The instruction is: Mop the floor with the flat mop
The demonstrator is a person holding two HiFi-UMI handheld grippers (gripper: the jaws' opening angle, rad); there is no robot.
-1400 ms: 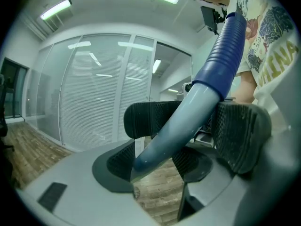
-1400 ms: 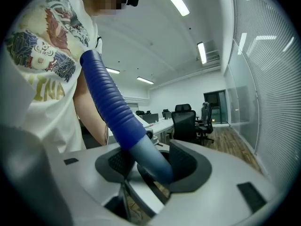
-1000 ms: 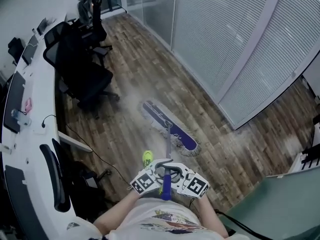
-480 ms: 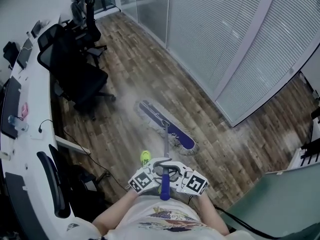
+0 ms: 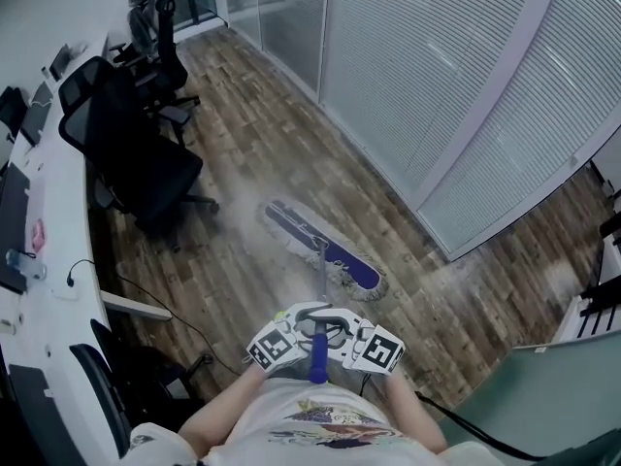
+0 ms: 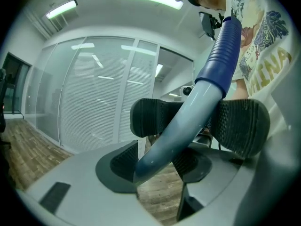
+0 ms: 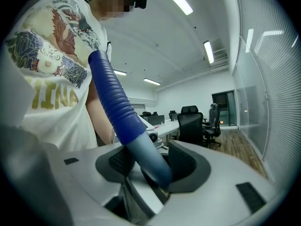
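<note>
— Where is the flat mop?
— Its blue pad with a pale fringe lies flat on the wooden floor, slanting from far left to near right, a little ahead of the person. The boards around it look pale and hazy.
— And the mop handle?
— It rises from the middle of the pad toward the person. It is grey metal lower down and ends in a ribbed blue grip close to the printed T-shirt.
— What are the two tools doing?
— Both clamp that handle. The left gripper presses its dark ribbed pads against either side of the grey tube, just below the blue grip. The right gripper has its jaws closed tight on the same tube from the other side. In the head view they sit side by side, marker cubes up, with the handle between them.
— What lies around?
— On the left, a black office chair stands near the pad's far end, and a second chair is farther off. A long white desk runs along the left edge, and a black cable trails over the floor beside it. On the right, a glass partition with closed blinds runs diagonally.
</note>
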